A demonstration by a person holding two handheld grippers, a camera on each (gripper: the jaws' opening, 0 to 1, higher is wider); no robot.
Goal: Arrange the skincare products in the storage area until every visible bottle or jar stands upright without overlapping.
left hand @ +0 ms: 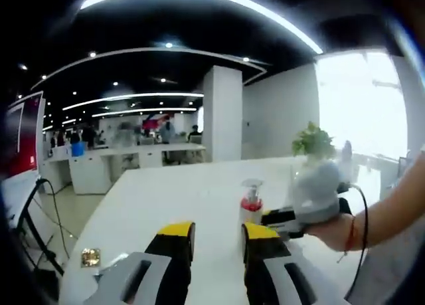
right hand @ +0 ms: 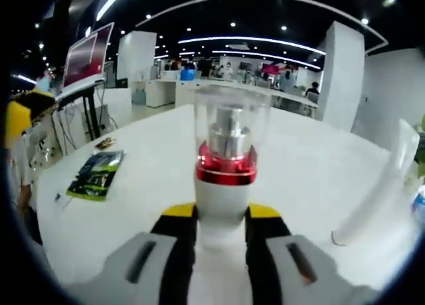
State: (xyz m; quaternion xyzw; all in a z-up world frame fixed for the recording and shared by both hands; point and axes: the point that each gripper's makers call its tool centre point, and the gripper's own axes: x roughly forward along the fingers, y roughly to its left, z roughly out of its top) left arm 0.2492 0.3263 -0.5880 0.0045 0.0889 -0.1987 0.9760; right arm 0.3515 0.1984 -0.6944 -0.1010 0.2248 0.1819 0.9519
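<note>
My right claw point(right hand: 220, 218) is clamped on a white pump bottle point(right hand: 224, 165): both yellow-tipped jaws press its sides, and it stands upright between them, with a red collar and a clear cap on top. Its base is hidden below my jaws, so I cannot tell whether it rests on the bench point(right hand: 153, 159) or hangs just above it. In the left gripper view the same bottle point(left hand: 252, 202) shows small and blurred beyond my left claw point(left hand: 219, 238), with my right gripper point(left hand: 312, 199) and my hand point(left hand: 332, 228) around it, a red cord at the wrist.

My left claw is empty, its jaws parted with bare white bench top point(left hand: 166, 192) between them.

At the right edge of the right gripper view a tall pale shape point(right hand: 382, 192) leans on the bench; it is smeared by the lens and I cannot name it. A green and black packet point(right hand: 96, 175) lies flat near the bench's left edge, and a small dark thing point(right hand: 105, 143) lies farther back. A small gold item point(left hand: 90, 256) sits near the bench's near left corner in the left gripper view. A green plant point(left hand: 312, 142) rises behind my right gripper.

The room is an open office with a dark ceiling, curved light strips, white pillars, a red screen point(right hand: 86, 56) on a stand, and desks with blurred people far back.
</note>
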